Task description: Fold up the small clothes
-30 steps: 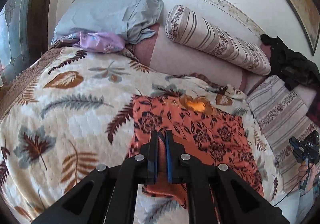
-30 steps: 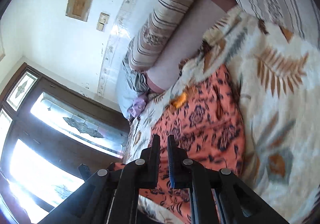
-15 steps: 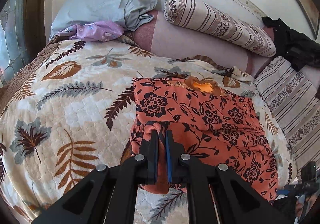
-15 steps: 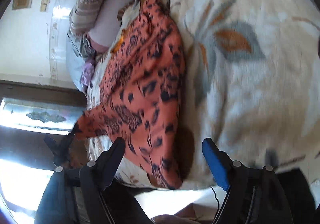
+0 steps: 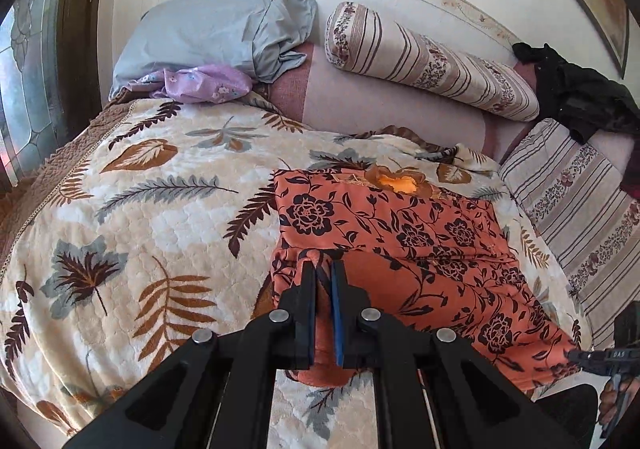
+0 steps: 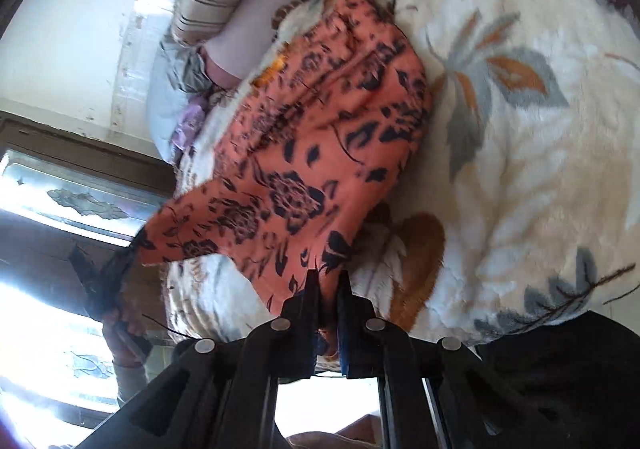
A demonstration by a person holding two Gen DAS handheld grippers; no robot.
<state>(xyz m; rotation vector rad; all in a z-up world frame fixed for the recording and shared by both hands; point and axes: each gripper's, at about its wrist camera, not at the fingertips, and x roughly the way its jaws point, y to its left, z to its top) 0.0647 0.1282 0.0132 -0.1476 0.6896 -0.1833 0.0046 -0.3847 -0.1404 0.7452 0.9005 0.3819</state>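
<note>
An orange garment with black flowers (image 5: 400, 233) lies on the leaf-patterned blanket (image 5: 140, 209) of a bed. My left gripper (image 5: 323, 269) is shut on the garment's near left corner, which is bunched and lifted a little. In the right wrist view the same garment (image 6: 312, 153) stretches away from me, and my right gripper (image 6: 328, 281) is shut on its near right corner at the bed's front edge. The left gripper (image 6: 104, 273) shows there holding the other corner. The right gripper (image 5: 600, 355) shows at the left wrist view's lower right edge.
A grey pillow (image 5: 216, 33), a lilac cloth (image 5: 200, 83) and a striped bolster (image 5: 424, 61) lie at the head of the bed. A black garment (image 5: 576, 97) lies at the far right above a striped cushion (image 5: 576, 201). A window (image 6: 60, 209) is on the left.
My right gripper was open half a second ago and has closed on the garment's near right corner. My left gripper has kept its hold, and the garment now lies stretched between both.
</note>
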